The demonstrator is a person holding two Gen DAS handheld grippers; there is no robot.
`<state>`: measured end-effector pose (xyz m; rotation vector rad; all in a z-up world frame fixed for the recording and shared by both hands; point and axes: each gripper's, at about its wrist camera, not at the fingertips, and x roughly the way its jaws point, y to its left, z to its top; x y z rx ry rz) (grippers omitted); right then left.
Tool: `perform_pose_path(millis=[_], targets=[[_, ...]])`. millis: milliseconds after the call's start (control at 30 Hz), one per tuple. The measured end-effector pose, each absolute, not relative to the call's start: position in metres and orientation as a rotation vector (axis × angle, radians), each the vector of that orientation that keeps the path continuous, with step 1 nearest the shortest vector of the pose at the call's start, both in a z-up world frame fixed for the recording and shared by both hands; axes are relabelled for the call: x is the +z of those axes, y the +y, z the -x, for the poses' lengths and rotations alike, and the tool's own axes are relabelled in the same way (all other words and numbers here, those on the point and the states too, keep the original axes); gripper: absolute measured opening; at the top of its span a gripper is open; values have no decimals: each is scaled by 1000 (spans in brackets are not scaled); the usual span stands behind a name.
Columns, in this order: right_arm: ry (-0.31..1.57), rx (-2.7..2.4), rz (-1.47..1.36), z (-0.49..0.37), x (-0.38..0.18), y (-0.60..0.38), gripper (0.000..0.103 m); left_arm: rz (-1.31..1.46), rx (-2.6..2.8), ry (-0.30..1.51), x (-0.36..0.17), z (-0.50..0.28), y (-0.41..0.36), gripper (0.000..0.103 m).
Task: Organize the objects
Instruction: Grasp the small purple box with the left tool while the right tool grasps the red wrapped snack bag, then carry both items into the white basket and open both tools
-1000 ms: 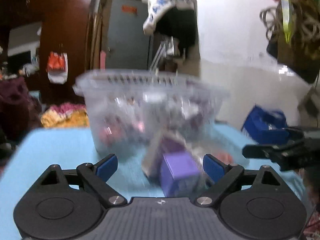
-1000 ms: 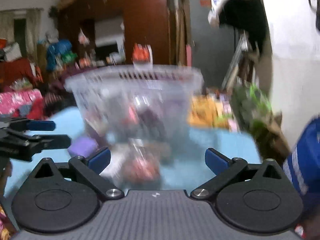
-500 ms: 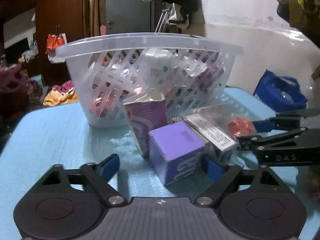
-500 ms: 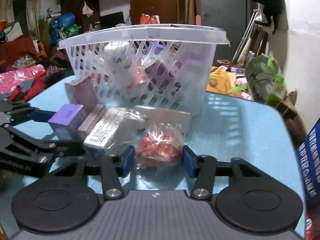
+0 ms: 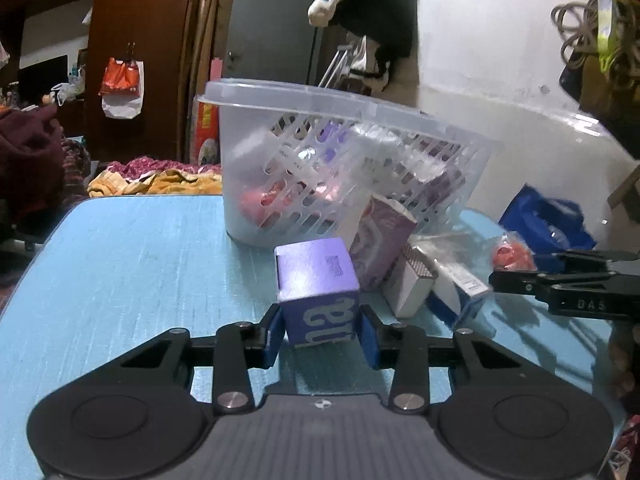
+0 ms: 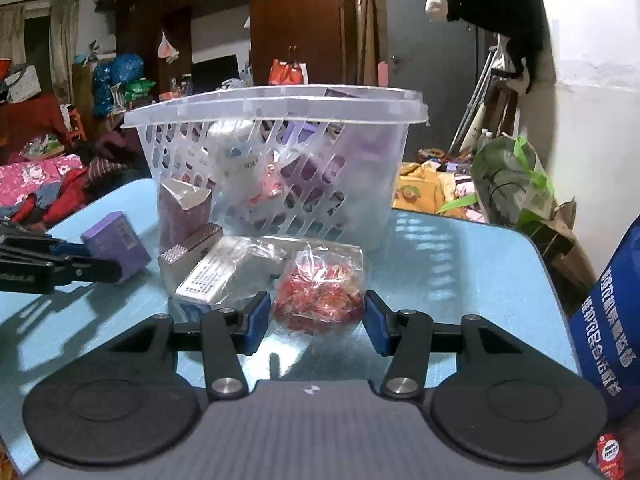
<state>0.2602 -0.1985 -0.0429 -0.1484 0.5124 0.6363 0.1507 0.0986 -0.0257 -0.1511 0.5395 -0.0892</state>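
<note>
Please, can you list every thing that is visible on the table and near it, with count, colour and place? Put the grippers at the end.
table: one, light blue, under everything.
basket: one, clear plastic, at the table's far side, with packets inside.
purple box: one, between the left gripper's pads.
red packet: one, clear bag with red contents, between the right gripper's pads.
maroon carton: one, open on top, standing against the basket.
white boxes: about two, in front of the basket; one is in clear wrap.
blue bag: one, at the right edge.
left gripper: closing on the purple box.
right gripper: shut on the red packet.
</note>
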Motion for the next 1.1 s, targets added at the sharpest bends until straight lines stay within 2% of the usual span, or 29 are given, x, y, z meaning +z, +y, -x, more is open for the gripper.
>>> perform_pose_path(millis=[233,800,933,1100], targets=[[446,658,112,-254,-39,-204,53,188,-126,482,-24,-144,108,44],[446,690,60,-258,-42,-210,53,181,-130,415,-24,-133,111,44],[271,710,61,-232,-30,-219,53,271,-183,286,-9,-115,119,44],[108,717,84,-232,39,-200,53,262,-170,200,59,-145,116,44]])
